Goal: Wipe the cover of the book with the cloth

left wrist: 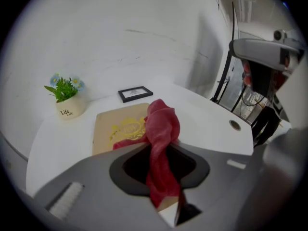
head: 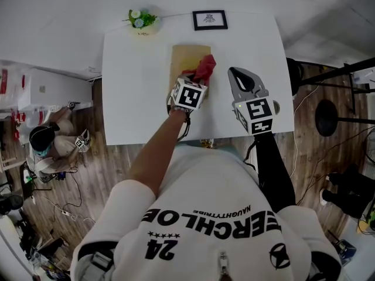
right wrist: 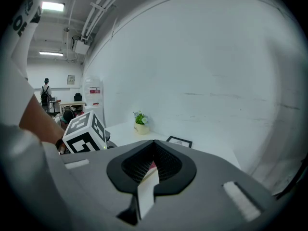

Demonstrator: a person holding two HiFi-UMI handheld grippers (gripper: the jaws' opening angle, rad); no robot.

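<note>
A tan book [head: 186,57] with a gold emblem [left wrist: 126,127] lies flat on the white table [head: 135,98], towards the back middle. My left gripper [head: 196,79] is shut on a red cloth [head: 203,69], which bunches up over the book's near right part. In the left gripper view the red cloth [left wrist: 161,129] runs between the jaws of the left gripper [left wrist: 156,150] and hangs down behind them. My right gripper [head: 234,71] hovers to the right of the book, apart from it. The right gripper [right wrist: 153,146] has its jaws together and holds nothing.
A small potted plant [head: 140,22] and a black picture frame [head: 210,20] stand along the table's far edge. A round cable hole [left wrist: 235,124] sits in the table's right side. Black stands [head: 328,116] are on the floor at right; a person [head: 44,142] sits at left.
</note>
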